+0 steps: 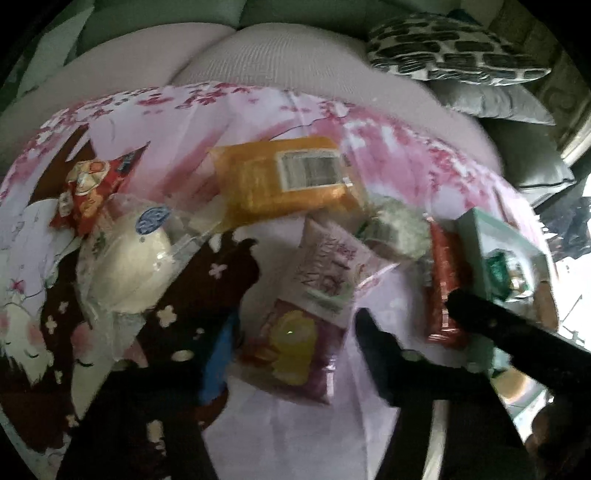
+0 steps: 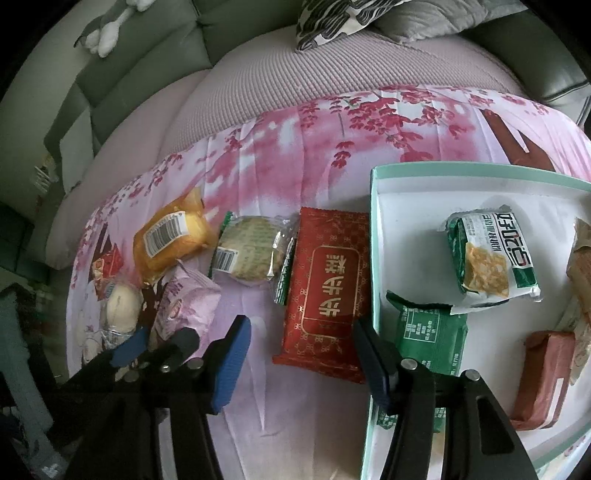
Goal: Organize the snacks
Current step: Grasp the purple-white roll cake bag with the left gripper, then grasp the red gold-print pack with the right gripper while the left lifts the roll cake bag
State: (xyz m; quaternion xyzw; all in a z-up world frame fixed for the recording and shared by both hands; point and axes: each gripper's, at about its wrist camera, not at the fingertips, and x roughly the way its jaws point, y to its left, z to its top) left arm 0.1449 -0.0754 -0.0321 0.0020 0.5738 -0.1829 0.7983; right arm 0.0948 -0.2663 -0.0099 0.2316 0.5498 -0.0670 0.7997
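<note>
My left gripper [image 1: 295,347] is open, its fingers on either side of a pale pink snack packet [image 1: 310,295] with a yellow picture. That packet also shows in the right wrist view [image 2: 184,306], with the left gripper's fingertips [image 2: 129,345] beside it. My right gripper [image 2: 301,350] is open around the near end of a red packet [image 2: 325,291] with gold characters. The white tray with a mint rim [image 2: 373,236] at right holds green packets [image 2: 491,258] and a reddish packet [image 2: 543,380]. An orange bag [image 1: 284,177], a white bun [image 1: 125,262] and a round biscuit [image 2: 251,251] lie on the floral cloth.
A small red-orange packet [image 1: 88,192] lies at the far left. The floral cloth [image 2: 332,140] covers a pale ribbed sofa seat [image 2: 295,81]. A patterned pillow [image 1: 454,51] and a grey cushion [image 1: 491,99] lie behind. A plush toy [image 2: 107,33] sits on the green backrest.
</note>
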